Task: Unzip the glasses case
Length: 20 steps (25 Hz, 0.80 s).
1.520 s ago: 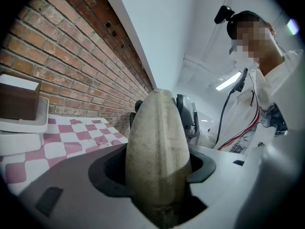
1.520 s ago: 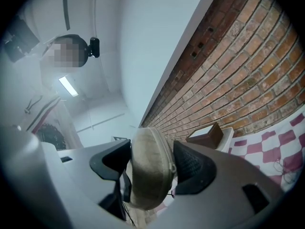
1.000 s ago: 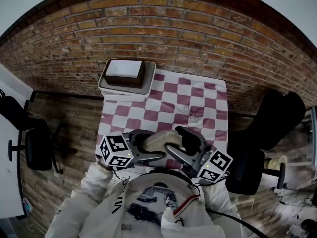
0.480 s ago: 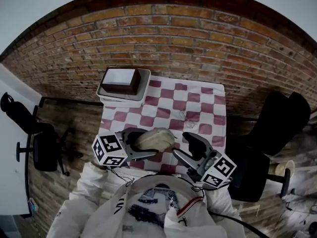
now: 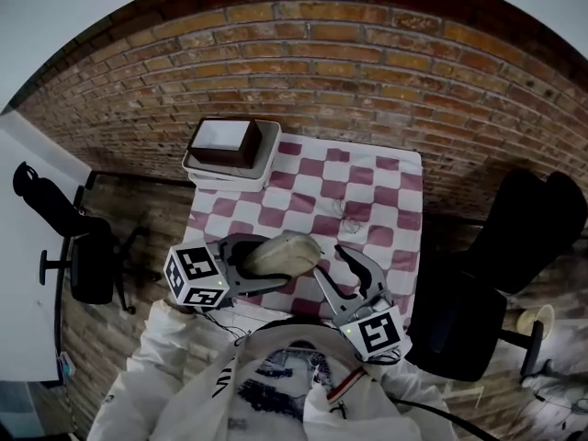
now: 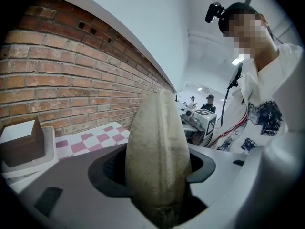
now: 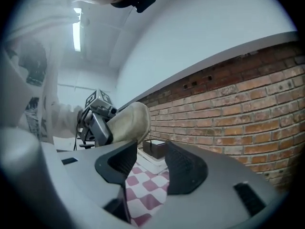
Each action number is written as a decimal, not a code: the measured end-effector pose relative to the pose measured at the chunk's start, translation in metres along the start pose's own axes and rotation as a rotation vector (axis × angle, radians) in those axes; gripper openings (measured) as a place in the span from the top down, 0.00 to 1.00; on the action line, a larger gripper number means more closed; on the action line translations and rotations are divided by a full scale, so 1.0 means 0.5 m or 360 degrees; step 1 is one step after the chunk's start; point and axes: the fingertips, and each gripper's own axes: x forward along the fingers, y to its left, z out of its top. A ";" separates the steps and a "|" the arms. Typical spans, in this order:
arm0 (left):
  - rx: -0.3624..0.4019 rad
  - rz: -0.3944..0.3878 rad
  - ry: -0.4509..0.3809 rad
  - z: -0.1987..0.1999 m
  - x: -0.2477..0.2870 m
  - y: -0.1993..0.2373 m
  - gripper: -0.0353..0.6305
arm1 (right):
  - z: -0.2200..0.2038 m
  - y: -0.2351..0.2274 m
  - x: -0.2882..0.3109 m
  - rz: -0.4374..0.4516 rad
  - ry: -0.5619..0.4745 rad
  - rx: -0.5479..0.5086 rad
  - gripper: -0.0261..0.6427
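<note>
Glasses case [image 5: 283, 254] pinched in left tool [image 6: 157, 170], w/ checkered tablecloth [image 5: 354, 177] beneath.

— What are we wearing today?
— We're wearing a white long-sleeved top [image 5: 170, 375] with a dark graphic print [image 5: 280, 375] on the chest, and a red-and-dark stripe [image 5: 349, 381] is running along its opening.
— And what are we carrying?
— We're carrying a grey left tool [image 5: 276, 263] and a grey right tool [image 5: 329, 261]. Each is showing dark ribbed pads [image 7: 183, 173] and a white cube [image 5: 196, 277] with black square markers. A thin cable [image 5: 223, 325] is trailing by the left one, and we're wearing a black camera [image 6: 213, 12] on our head.
</note>
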 end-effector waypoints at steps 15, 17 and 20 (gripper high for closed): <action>-0.0022 0.0049 -0.0019 0.006 0.021 -0.035 0.51 | 0.001 -0.014 -0.013 0.0006 -0.0031 -0.0054 0.77; -0.0019 0.0051 -0.0016 0.004 0.020 -0.034 0.51 | 0.001 -0.012 -0.013 -0.0002 -0.0021 -0.0109 0.80; -0.0020 0.0050 -0.0012 0.000 0.020 -0.034 0.51 | -0.003 -0.008 -0.014 -0.0018 0.0011 -0.0163 0.85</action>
